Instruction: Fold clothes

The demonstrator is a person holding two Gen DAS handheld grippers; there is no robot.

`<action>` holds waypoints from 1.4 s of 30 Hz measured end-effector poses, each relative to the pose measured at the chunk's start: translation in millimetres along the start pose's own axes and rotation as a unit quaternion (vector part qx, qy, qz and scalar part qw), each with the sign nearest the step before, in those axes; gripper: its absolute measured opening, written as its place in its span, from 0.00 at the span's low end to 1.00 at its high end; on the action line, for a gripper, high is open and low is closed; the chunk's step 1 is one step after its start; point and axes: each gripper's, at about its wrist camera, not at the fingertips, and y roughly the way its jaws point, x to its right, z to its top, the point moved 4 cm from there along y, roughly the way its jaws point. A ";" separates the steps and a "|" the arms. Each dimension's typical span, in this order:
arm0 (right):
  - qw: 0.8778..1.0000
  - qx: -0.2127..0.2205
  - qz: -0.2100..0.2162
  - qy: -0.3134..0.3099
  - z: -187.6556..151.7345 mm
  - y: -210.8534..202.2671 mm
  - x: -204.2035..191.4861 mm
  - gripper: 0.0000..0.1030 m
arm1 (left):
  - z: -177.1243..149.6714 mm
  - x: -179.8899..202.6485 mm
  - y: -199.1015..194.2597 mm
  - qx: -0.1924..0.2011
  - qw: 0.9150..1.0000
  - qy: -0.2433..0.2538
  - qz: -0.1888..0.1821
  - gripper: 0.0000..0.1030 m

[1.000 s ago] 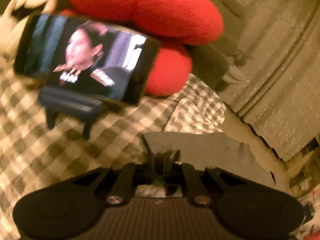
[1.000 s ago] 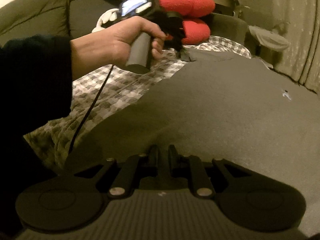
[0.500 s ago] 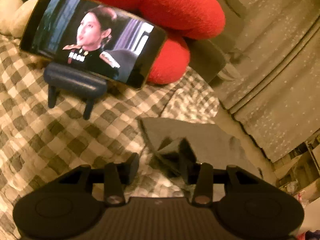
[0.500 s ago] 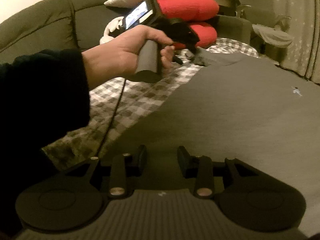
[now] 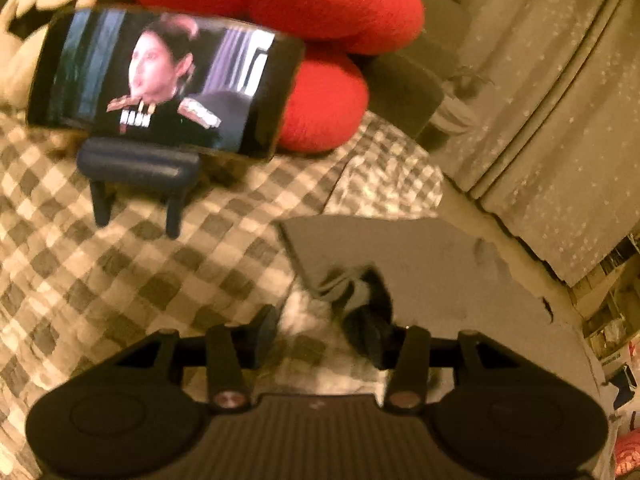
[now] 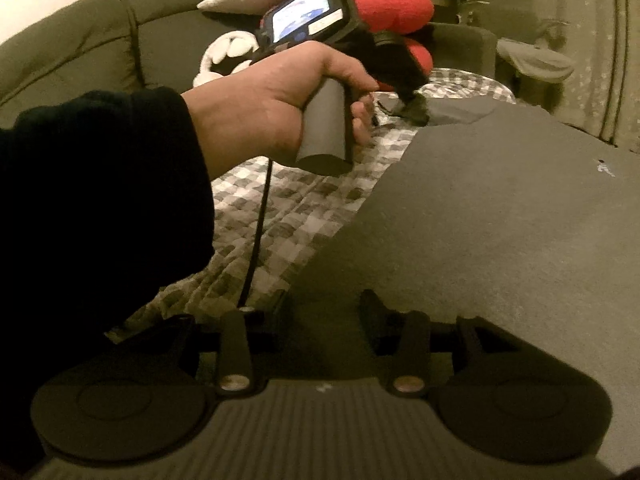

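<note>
Lying flat on the checked bedspread (image 5: 160, 280), the grey garment (image 6: 500, 208) spreads wide — one corner (image 5: 348, 280) bunched by the left gripper (image 5: 320, 332). Left gripper jaws stand wide apart, right finger (image 5: 372, 336) touching that bunch, nothing pinched. Right gripper (image 6: 324, 312) also spread wide over the near edge, holding nothing — placed to work opposite ends of the cloth, probably. Phone on a stand (image 5: 160, 84) sits before red cushions (image 5: 328, 20). Fold stage unclear.

Matt grey knit garment (image 6: 500, 208), soft checked woven bedcover (image 5: 120, 280) beneath it, fuzzy red plush cushions (image 5: 320, 12) behind, glossy glass phone screen (image 5: 168, 84), matt black plastic left gripper (image 5: 320, 332)
</note>
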 end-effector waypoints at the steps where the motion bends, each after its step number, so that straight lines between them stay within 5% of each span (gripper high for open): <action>1: 1.000 0.000 -0.006 -0.001 -0.3 0.5 -1.0 0.32 | -0.1 0.0 -0.4 0.003 1.000 0.002 0.000 0.45; 7: 1.000 0.000 -0.026 0.012 0.3 1.2 0.8 0.07 | -1.9 5.9 -0.5 0.011 1.000 0.021 0.013 0.44; 10: 0.999 0.001 -0.016 0.038 2.4 -1.0 5.0 0.03 | -0.9 4.0 -0.9 0.012 1.000 0.016 0.012 0.43; 23: 0.998 -0.017 0.059 0.028 -5.7 -0.3 -16.2 0.02 | -1.6 6.0 2.0 0.014 0.999 0.045 0.020 0.43; 26: 0.996 -0.017 0.081 0.013 -3.0 -2.9 -19.5 0.14 | 0.6 2.2 0.7 0.010 0.999 0.032 0.016 0.42; 30: 0.991 0.018 0.133 0.004 12.8 -25.6 -13.4 0.15 | 8.6 -7.6 -7.7 0.011 1.000 -0.007 0.020 0.41; 33: 0.995 0.039 0.095 -0.003 27.2 -37.0 13.6 0.15 | 14.6 -4.1 -20.3 0.024 0.999 -0.002 0.032 0.40; 35: 0.998 0.032 0.047 0.012 35.2 -34.7 44.5 0.26 | 14.3 7.4 -28.3 0.031 0.999 0.015 0.030 0.41; 37: 0.999 0.003 0.000 0.046 36.5 -25.6 84.4 0.35 | 9.6 23.0 -33.5 0.029 0.999 0.037 0.023 0.42; 42: 0.989 -0.106 -0.064 0.084 21.1 -18.6 176.5 0.35 | -17.4 73.6 -36.9 0.005 0.995 0.102 -0.013 0.43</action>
